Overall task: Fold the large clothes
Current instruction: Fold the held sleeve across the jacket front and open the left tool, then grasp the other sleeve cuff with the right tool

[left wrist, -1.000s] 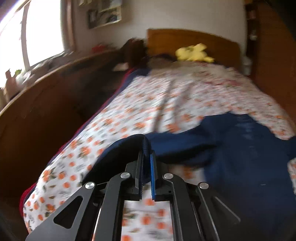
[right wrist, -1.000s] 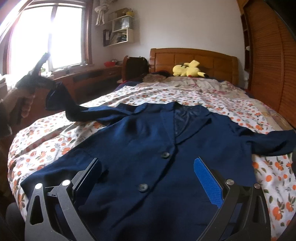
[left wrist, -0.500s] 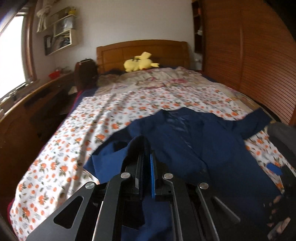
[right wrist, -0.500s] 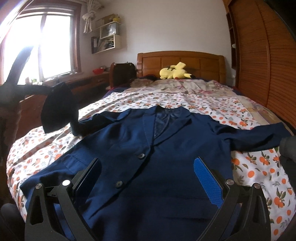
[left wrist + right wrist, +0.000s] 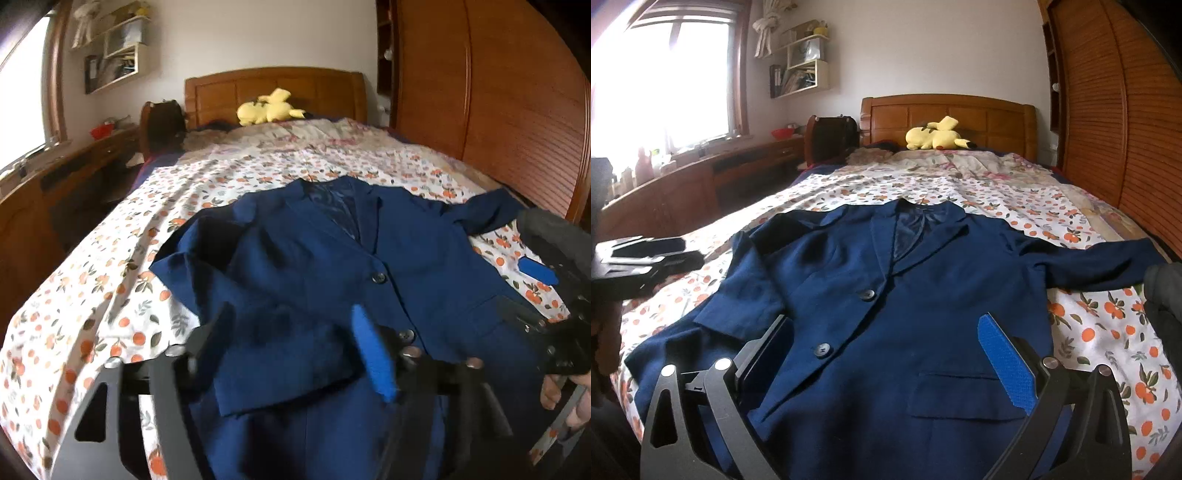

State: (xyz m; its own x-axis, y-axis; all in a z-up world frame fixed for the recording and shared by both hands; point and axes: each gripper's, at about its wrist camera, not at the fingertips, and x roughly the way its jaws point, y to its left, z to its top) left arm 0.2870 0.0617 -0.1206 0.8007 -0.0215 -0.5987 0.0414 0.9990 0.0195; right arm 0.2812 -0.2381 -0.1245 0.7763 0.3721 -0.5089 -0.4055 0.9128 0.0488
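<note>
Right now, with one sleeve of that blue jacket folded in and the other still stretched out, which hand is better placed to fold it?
The right gripper. The outstretched sleeve of the jacket lies on its side of the bed, and its jaws are open and empty. The left gripper, jaws opening, is by the folded sleeve.

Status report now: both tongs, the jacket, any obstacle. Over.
Left tongs opening, folded sleeve lying free below them. Right tongs open, empty, above navy jacket. Other sleeve not yet folded. Nothing in the way.
</note>
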